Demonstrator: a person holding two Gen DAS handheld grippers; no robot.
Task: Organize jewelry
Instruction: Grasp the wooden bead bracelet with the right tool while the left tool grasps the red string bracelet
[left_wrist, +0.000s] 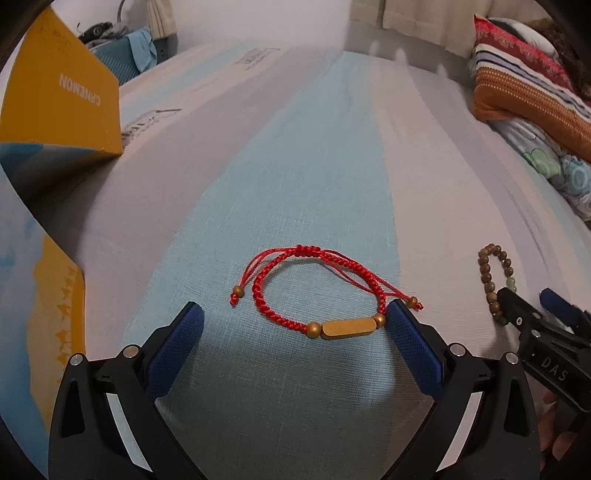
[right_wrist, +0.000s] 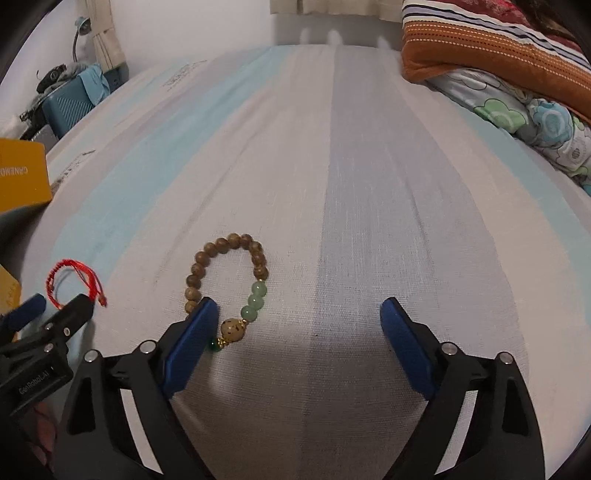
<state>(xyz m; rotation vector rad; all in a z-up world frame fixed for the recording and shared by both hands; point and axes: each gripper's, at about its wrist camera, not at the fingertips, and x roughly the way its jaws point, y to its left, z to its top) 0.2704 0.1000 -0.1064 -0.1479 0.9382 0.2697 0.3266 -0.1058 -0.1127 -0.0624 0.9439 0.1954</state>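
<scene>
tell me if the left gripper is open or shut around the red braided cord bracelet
Open. The left gripper has its blue pads spread wide, and the red braided cord bracelet lies loose on the striped bedsheet between them, not clamped.

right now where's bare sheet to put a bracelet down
Free: the broad striped sheet beyond the bead bracelet, running to the pillows, and the patch right of those beads. Crowded: the near strip where the red cord bracelet, the beads and both open grippers, left and right, sit; the yellow box fills the left edge.
</scene>
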